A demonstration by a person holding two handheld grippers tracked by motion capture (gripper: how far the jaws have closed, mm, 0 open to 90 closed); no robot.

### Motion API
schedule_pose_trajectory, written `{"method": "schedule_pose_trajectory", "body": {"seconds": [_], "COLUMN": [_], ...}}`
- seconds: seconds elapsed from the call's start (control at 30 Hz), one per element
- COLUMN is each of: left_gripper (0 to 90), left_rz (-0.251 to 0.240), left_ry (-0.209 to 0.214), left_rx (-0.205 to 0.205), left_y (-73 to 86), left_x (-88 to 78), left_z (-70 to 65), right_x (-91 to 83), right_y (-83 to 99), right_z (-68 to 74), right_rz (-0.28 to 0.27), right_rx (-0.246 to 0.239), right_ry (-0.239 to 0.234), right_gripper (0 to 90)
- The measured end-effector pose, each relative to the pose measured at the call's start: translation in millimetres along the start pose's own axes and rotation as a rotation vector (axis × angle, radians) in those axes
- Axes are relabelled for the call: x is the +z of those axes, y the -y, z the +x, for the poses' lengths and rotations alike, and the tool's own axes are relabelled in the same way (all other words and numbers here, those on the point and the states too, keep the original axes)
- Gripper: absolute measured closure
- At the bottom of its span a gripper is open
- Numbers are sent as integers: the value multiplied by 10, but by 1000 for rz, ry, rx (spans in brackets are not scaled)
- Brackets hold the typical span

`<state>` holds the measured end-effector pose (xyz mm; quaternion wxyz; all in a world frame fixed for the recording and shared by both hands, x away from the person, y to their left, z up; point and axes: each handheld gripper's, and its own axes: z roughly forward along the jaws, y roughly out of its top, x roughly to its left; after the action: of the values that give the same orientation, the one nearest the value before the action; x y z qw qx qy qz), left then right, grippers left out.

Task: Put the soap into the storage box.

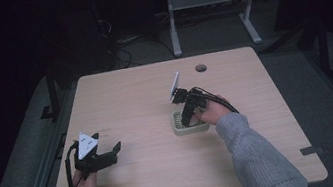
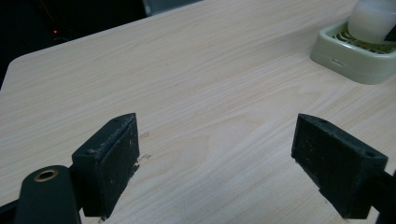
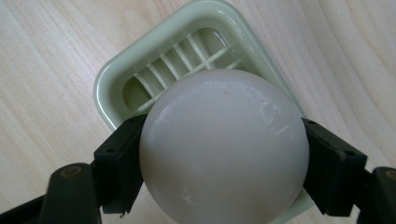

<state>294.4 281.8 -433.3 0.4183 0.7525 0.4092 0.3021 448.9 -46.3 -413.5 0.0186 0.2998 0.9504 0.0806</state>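
Light wood table [image 1: 145,102] in a dark room, left gripper [image 1: 108,156] released near the front left edge, bare tabletop between, right gripper [image 3: 223,154] clasping a white soap ball [image 3: 224,147] over the pale green soap dish [image 3: 140,65], mid-table.

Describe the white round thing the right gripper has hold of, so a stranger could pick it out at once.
Start at the pale wooden table, then find the light green slatted dish right of its centre. Directly over that dish sits a smooth, milky-white rounded soap, clamped between the black fingers of the right gripper. It is the only white, glossy, rounded object there; the dish beneath it is green and ribbed.
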Motion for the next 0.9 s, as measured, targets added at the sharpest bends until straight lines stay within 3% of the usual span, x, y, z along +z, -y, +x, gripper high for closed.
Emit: {"method": "schedule_pose_trajectory", "body": {"seconds": [0.4, 0.9], "left_gripper": [149, 148], "left_rz": [-1, 1], "left_ry": [0, 3], "left_rx": [-1, 1], "left_y": [-1, -3], "left_x": [-1, 0], "left_z": [-1, -15], "right_x": [9, -160], "right_y": [1, 93], "right_z": [-8, -53], "right_rz": [5, -53], "right_rx": [3, 33], "right_ry": [-5, -25], "right_gripper": [231, 217]}}
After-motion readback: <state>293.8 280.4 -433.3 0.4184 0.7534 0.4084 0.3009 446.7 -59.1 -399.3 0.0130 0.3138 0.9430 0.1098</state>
